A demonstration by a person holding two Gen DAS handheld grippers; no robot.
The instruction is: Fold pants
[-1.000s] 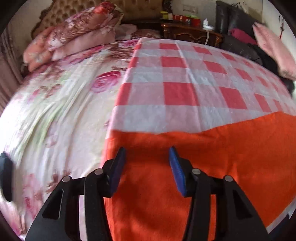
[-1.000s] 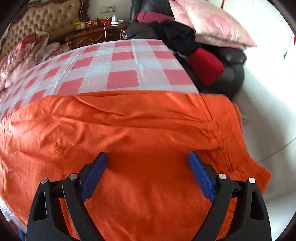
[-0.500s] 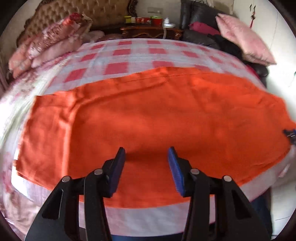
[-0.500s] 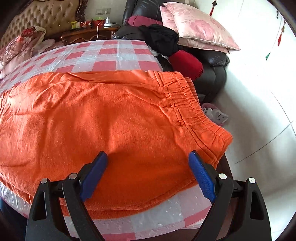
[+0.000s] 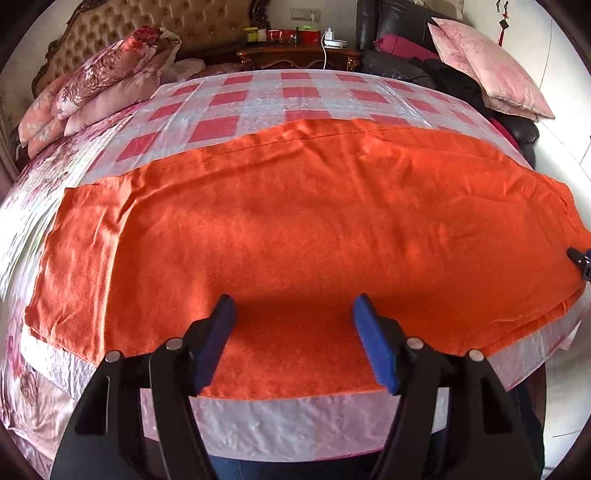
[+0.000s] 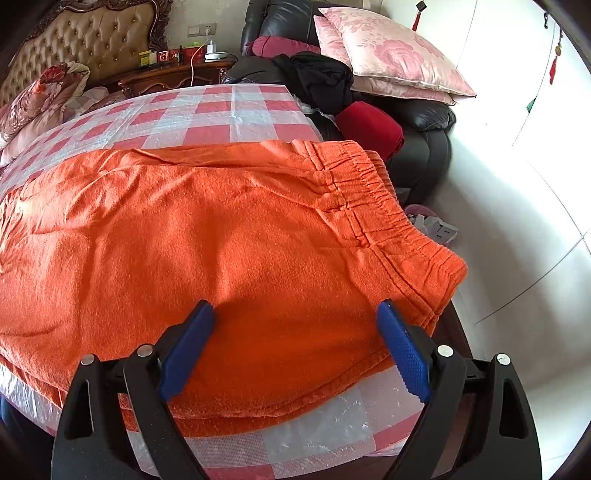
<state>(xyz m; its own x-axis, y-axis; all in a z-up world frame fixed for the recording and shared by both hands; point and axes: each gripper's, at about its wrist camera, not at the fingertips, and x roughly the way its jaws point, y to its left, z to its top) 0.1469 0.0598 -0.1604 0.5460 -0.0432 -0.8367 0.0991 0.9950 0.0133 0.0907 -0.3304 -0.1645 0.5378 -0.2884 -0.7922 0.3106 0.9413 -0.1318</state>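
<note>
The pants (image 5: 314, 229) are laid crosswise ahead of both tongs, waistband (image 6: 373, 192) nearer the right tongs (image 6: 295, 332), held wide and empty; the left tongs (image 5: 293, 328) are opening, empty.

free: checkered cloth (image 5: 295, 96) beyond pants (image 5: 314, 229) | blocked: folded quilts (image 5: 99, 81), sofa pillows (image 6: 388, 62)

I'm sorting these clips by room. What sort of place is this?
Most likely a home bedroom: a tufted headboard, folded floral bedding on a bed, and a wooden nightstand. The orange pants lie on a checked cover.
</note>
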